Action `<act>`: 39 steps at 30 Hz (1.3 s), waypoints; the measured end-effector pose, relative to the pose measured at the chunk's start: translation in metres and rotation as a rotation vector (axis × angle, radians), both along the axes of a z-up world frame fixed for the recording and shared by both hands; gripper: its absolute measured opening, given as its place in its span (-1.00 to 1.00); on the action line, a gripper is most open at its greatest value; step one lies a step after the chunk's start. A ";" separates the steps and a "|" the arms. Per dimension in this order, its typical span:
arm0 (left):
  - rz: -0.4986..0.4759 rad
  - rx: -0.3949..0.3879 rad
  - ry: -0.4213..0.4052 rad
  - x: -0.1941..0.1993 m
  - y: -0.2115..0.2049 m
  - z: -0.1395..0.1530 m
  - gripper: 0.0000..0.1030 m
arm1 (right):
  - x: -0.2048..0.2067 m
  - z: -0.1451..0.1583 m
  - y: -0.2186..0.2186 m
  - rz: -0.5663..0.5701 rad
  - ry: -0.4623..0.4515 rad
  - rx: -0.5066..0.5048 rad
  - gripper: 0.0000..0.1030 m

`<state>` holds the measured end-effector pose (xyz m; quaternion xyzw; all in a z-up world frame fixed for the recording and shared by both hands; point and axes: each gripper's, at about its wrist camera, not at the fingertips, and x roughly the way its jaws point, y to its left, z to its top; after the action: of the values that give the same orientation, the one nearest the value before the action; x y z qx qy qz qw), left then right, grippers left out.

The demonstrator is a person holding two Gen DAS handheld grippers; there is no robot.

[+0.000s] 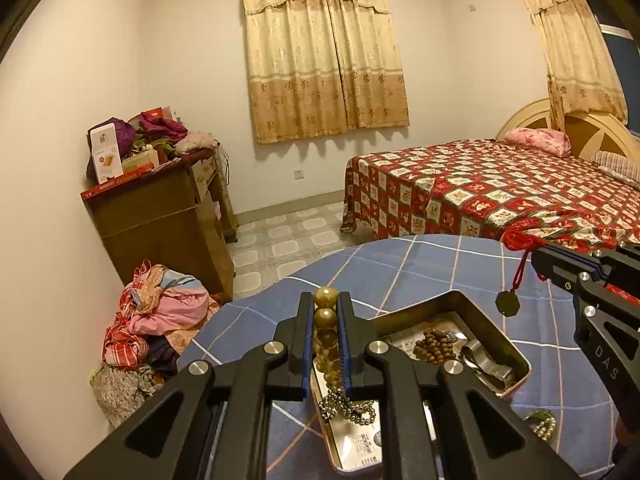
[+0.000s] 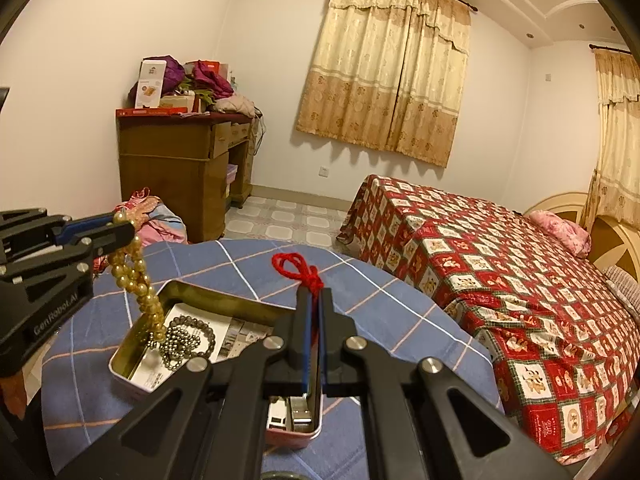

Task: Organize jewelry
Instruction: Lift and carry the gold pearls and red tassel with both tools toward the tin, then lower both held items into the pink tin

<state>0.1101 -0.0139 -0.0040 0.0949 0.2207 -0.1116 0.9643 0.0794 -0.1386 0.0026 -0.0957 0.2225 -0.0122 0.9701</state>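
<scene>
The left gripper (image 1: 326,300) is clamping a yellow bead bracelet (image 2: 138,280), dangling it over the tin (image 2: 138,344) at lower centre, seemingly for depositing. The right gripper (image 2: 315,296) is pinching a red cord pendant (image 1: 507,303) fully shut, holding it clear.

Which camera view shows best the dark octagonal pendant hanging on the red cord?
The left wrist view: the dark octagonal pendant hangs free below the red cord, above the metal tin. The right wrist view shows only the cord's knot; the pendant is hidden.
</scene>
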 end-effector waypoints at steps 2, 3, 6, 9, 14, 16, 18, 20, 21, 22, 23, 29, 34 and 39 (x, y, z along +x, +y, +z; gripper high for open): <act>0.005 0.007 0.005 0.005 -0.002 -0.003 -0.80 | 0.005 -0.001 -0.001 -0.005 0.003 0.000 -0.93; 0.009 0.010 0.007 0.007 -0.003 -0.004 -0.80 | 0.007 -0.002 -0.001 -0.007 0.005 0.000 -0.93; 0.017 0.012 0.011 0.013 -0.005 -0.008 -0.80 | 0.012 -0.003 -0.001 -0.012 0.007 -0.001 -0.93; 0.023 0.020 0.024 0.019 -0.008 -0.015 -0.80 | 0.019 -0.003 -0.002 -0.015 0.013 0.000 -0.93; 0.032 0.031 0.042 0.028 -0.012 -0.025 -0.80 | 0.028 -0.007 0.000 -0.020 0.021 -0.008 -0.93; 0.034 0.036 0.049 0.031 -0.013 -0.029 -0.80 | 0.033 -0.008 0.000 -0.022 0.026 -0.006 -0.93; 0.036 0.041 0.056 0.034 -0.013 -0.032 -0.80 | 0.038 -0.012 0.002 -0.022 0.035 -0.009 -0.93; 0.040 0.046 0.063 0.037 -0.013 -0.036 -0.80 | 0.042 -0.016 0.004 -0.022 0.044 -0.011 -0.93; 0.041 0.049 0.066 0.039 -0.013 -0.037 -0.80 | 0.044 -0.018 0.005 -0.022 0.051 -0.012 -0.93; 0.043 0.052 0.070 0.040 -0.013 -0.040 -0.80 | 0.046 -0.020 0.006 -0.020 0.058 -0.011 -0.93; 0.045 0.057 0.074 0.041 -0.013 -0.042 -0.80 | 0.048 -0.023 0.006 -0.020 0.066 -0.011 -0.93; 0.053 0.076 0.107 0.047 -0.011 -0.057 -0.80 | 0.056 -0.038 0.011 -0.017 0.109 -0.016 -0.92; 0.056 0.089 0.123 0.048 -0.011 -0.066 -0.80 | 0.059 -0.049 0.010 -0.019 0.141 -0.018 -0.92; 0.068 0.113 0.138 0.050 -0.011 -0.075 -0.80 | 0.060 -0.055 0.012 -0.023 0.163 -0.032 -0.92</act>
<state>0.1599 -0.0252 -0.0788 0.1337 0.2955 -0.0725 0.9431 0.1398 -0.1268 -0.0521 -0.1092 0.3015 -0.0192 0.9470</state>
